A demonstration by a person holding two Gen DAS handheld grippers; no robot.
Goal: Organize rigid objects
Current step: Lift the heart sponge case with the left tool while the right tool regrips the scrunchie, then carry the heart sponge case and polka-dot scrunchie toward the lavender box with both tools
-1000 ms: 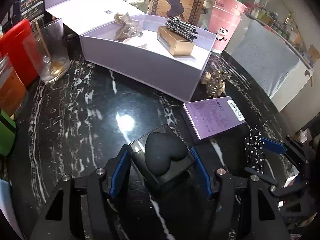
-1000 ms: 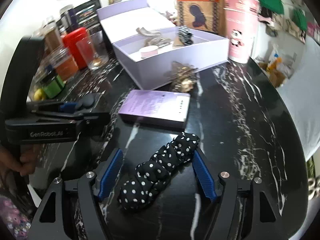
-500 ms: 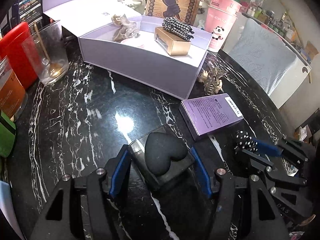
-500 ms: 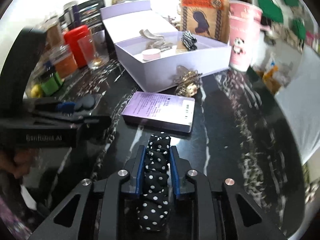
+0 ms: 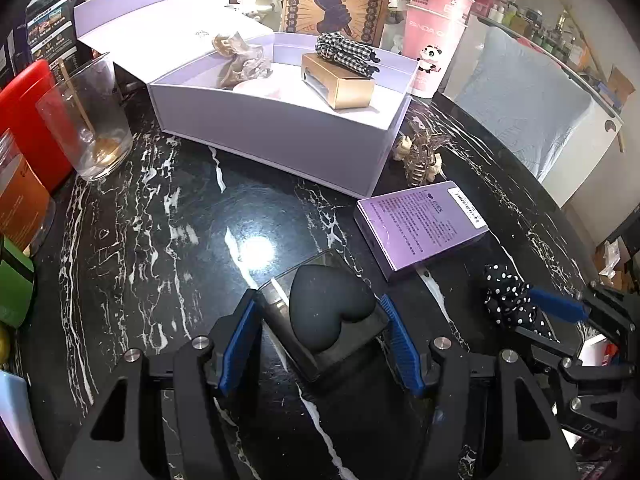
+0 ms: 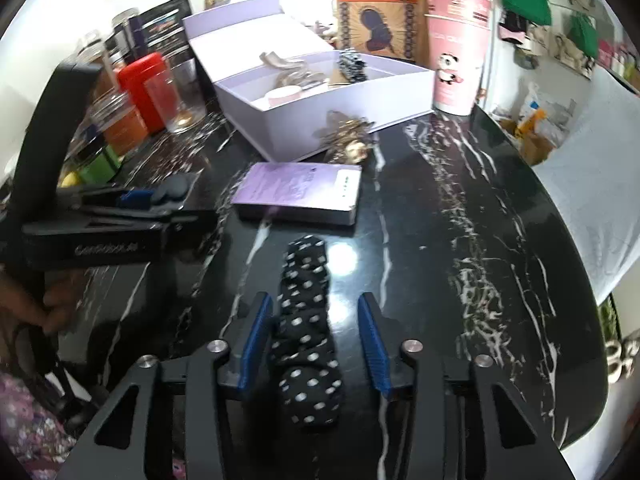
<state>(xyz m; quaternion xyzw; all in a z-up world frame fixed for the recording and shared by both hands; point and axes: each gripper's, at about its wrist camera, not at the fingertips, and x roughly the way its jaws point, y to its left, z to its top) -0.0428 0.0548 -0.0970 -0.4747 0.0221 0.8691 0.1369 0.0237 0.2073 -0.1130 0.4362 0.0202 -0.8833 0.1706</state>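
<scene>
While the left gripper sits at bottom centre of its own view, we see its blue pads pinching a clear square case with a black heart-shaped sponge inside, one pad on each side wall. The case's lower edge is hidden, so we cannot tell if it rests on the black white-veined marble table.

The right gripper straddles a black white-dotted fabric scrunchie, bottom centre of the right wrist view. Its jaws have just been closing with the scrunchie between them. The pad on the picture's left touches the fabric, but we see a gap at the other pad, so no pinch.

Just above the scrunchie lies a flat purple printed carton. Above that sits a brown claw hair clip, against the front wall of an open lilac cardboard box.
</scene>
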